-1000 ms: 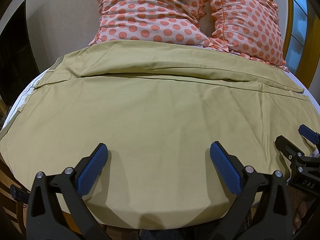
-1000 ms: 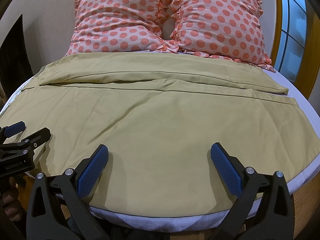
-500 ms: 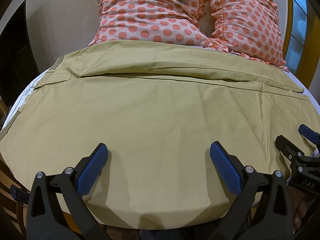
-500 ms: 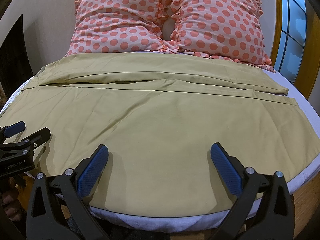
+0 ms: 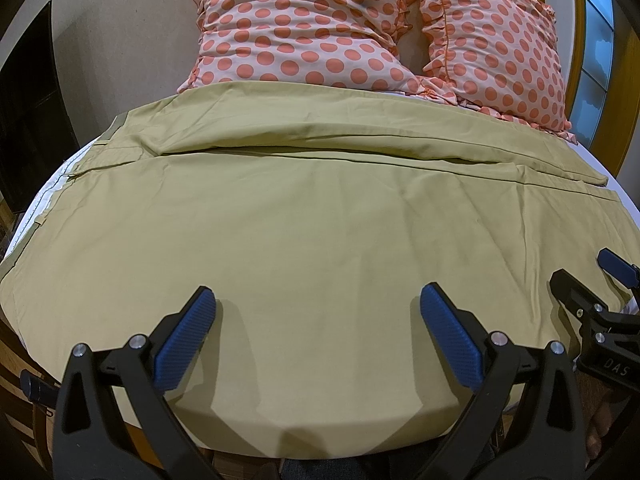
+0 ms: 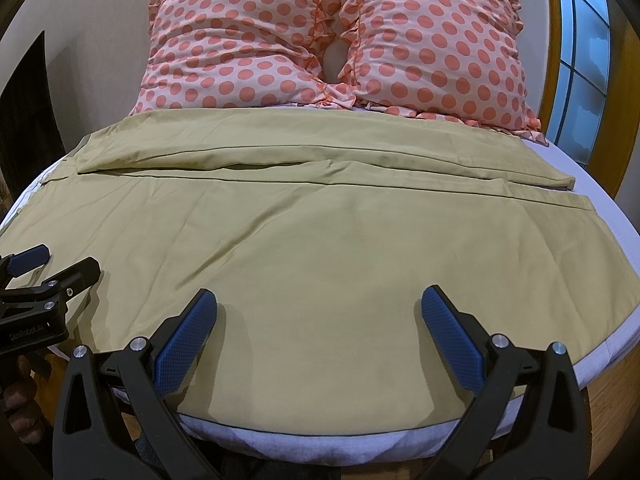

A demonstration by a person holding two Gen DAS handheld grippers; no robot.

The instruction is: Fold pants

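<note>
On my left wrist view the left hand-held gripper (image 5: 318,332) sits at the bottom of the frame with its blue pads spread wide, nothing between them but open cloth. The right hand-held gripper (image 6: 318,334) looks the same in its own view: jaws wide apart and gripping nothing. Each gripper also shows up in the other's camera, the right one at the lower right edge of the left view and the left one at the lower left edge of the right view, just above the near hem of the fabric.

The pants (image 5: 320,232) are a light olive-tan pair laid out flat across the bed (image 6: 600,216), filling the middle of both frames. The waistband end lies toward the left of the frame, and the leg cuffs end toward the right. One leg lies in the upper part of the frame, just below the pillows; the other covers the broad area nearer my grippers, with a long seam line running left to right between them. I think the far leg slightly overlaps the near one along that line, though the fisheye makes it hard to be sure.

Two polka-dot pillows (image 6: 332,40) lean side by side at the top of the frame, touching each other, against a plain wall. A window (image 6: 580,60) with a wooden frame runs along the right edge.
</note>
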